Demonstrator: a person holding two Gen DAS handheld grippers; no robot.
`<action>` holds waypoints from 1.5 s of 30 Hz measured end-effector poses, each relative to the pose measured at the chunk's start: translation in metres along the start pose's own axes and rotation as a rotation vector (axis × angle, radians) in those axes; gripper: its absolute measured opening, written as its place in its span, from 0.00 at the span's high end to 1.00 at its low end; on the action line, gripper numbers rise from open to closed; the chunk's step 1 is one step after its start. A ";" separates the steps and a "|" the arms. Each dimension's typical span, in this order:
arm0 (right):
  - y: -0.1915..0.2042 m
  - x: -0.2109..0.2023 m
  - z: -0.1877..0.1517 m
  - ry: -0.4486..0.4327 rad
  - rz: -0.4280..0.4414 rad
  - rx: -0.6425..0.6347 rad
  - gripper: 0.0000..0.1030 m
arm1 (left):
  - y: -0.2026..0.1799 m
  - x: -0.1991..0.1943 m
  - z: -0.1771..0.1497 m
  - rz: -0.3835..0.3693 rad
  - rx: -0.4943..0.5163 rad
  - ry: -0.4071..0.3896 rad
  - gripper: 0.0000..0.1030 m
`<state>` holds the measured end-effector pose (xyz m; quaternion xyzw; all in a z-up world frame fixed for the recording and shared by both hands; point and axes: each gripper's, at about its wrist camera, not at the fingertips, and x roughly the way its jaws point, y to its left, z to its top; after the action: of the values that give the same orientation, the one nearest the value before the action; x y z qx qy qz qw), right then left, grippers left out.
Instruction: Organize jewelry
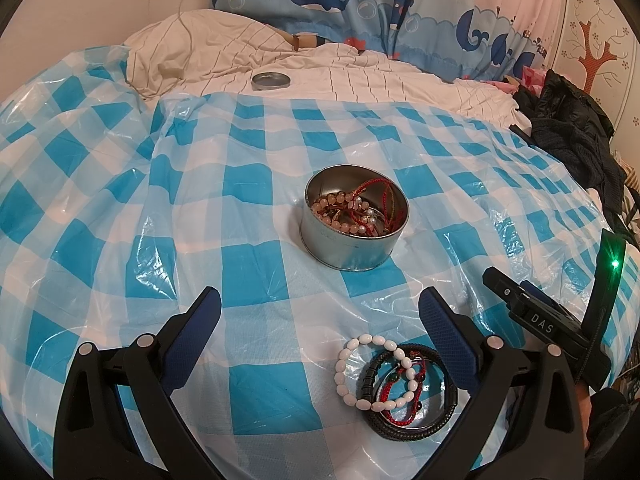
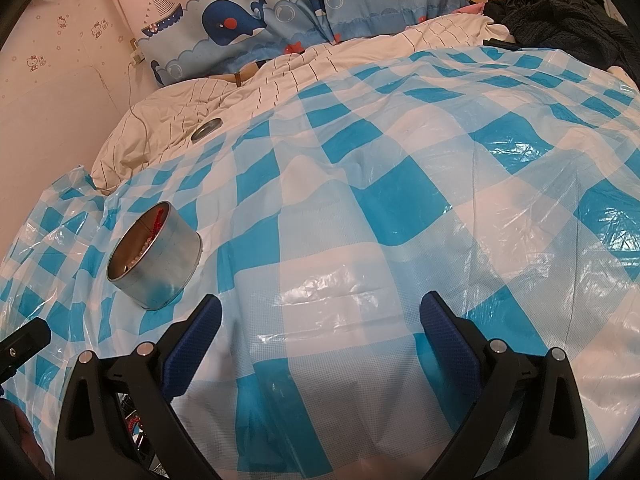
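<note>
A round metal tin (image 1: pixel 354 222) stands on the blue checked plastic sheet (image 1: pixel 200 208) and holds pink bead and red cord bracelets (image 1: pixel 356 208). Nearer me lie a white bead bracelet (image 1: pixel 374 372), a black braided bracelet (image 1: pixel 408 394) and a red cord bracelet (image 1: pixel 404 396), overlapping. My left gripper (image 1: pixel 320 312) is open and empty, just short of this pile. My right gripper (image 2: pixel 320 316) is open and empty over bare sheet; the tin (image 2: pixel 154 254) lies to its left. The right gripper's body (image 1: pixel 548 328) shows at the right of the left view.
The tin's lid (image 1: pixel 271 80) lies on the striped white bedding (image 1: pixel 360 76) behind the sheet. A whale-print curtain (image 1: pixel 360 4) hangs at the back. Dark clothes (image 1: pixel 572 132) are piled at the right edge. A cable (image 1: pixel 186 20) runs down the left wall.
</note>
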<state>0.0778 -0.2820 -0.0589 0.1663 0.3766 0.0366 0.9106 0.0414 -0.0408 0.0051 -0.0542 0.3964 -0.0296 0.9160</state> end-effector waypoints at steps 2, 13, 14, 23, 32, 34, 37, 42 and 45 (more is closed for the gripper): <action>0.000 0.000 0.000 0.000 0.000 0.000 0.07 | 0.000 0.000 0.000 0.000 0.000 0.000 0.08; 0.000 0.000 0.000 0.001 -0.001 0.000 0.07 | -0.001 0.001 -0.001 0.001 0.000 0.004 0.08; 0.001 0.001 0.000 0.001 -0.001 0.000 0.07 | -0.001 0.001 -0.002 0.001 0.000 0.005 0.08; 0.001 0.001 0.001 0.002 -0.001 -0.001 0.07 | -0.001 0.002 -0.002 0.001 0.001 0.006 0.08; 0.001 0.001 0.001 0.002 -0.002 -0.001 0.07 | -0.002 0.002 -0.001 0.002 0.000 0.007 0.08; 0.001 0.001 0.001 0.002 -0.002 -0.001 0.07 | -0.002 0.002 -0.001 0.002 0.000 0.008 0.08; 0.002 0.001 0.001 0.003 -0.002 -0.001 0.07 | -0.002 0.002 0.000 0.002 0.000 0.008 0.08; 0.001 0.001 0.001 0.003 -0.003 -0.002 0.07 | -0.001 0.002 -0.001 0.003 -0.001 0.009 0.08; 0.001 0.001 0.001 0.003 -0.003 -0.002 0.07 | -0.001 0.002 -0.001 0.004 0.000 0.010 0.08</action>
<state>0.0794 -0.2811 -0.0589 0.1648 0.3783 0.0359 0.9102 0.0422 -0.0425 0.0029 -0.0534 0.4009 -0.0282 0.9141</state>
